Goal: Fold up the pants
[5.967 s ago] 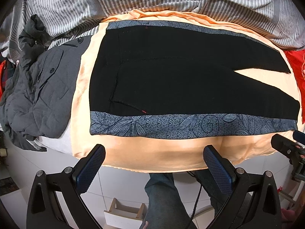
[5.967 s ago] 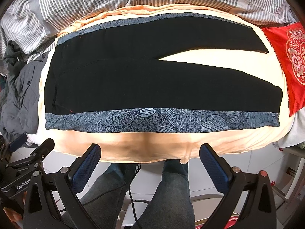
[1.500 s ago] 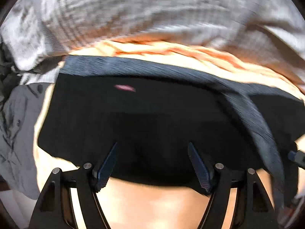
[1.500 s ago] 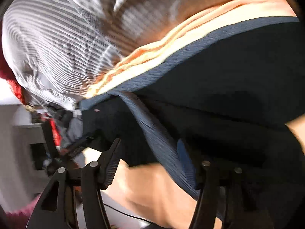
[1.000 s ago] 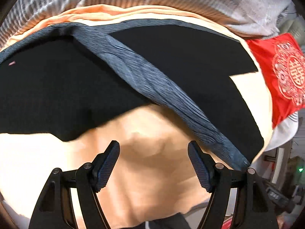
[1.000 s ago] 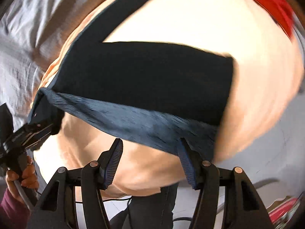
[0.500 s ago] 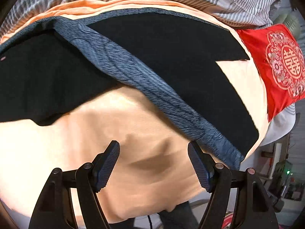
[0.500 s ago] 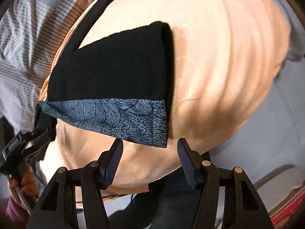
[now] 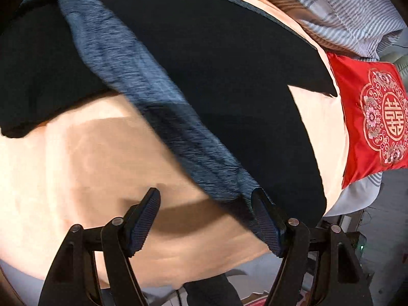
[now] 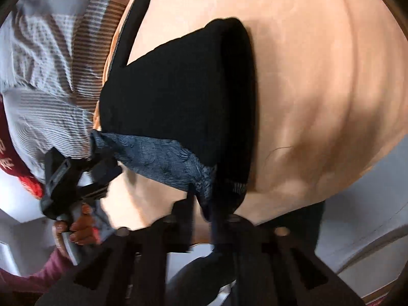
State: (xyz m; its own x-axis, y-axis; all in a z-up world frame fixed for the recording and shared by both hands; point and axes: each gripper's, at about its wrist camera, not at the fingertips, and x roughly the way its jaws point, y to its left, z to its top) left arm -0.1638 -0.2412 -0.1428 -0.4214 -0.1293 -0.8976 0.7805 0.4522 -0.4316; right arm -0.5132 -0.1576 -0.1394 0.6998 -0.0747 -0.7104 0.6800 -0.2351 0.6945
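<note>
Black pants (image 9: 229,81) with a blue-grey leaf-print side band (image 9: 158,102) lie on a peach sheet (image 9: 76,168). One leg is lifted, its band running diagonally down to the right. My left gripper (image 9: 206,219) is open and empty above the sheet, its right finger (image 9: 267,224) beside the band's lower end. My right gripper (image 10: 202,204) is shut on the band at the hem corner of the pants (image 10: 178,102). The left gripper (image 10: 76,176) shows at the left of the right wrist view, by the band's far end (image 10: 158,158).
A red embroidered cushion (image 9: 374,117) lies at the bed's right end. A grey striped duvet (image 9: 352,12) is bunched along the far side and also shows in the right wrist view (image 10: 51,63). The person's legs (image 9: 211,293) stand at the bed's near edge.
My right gripper has closed on the hem corner of the pants leg. The left gripper has dropped lower over the sheet and nearer the band.
</note>
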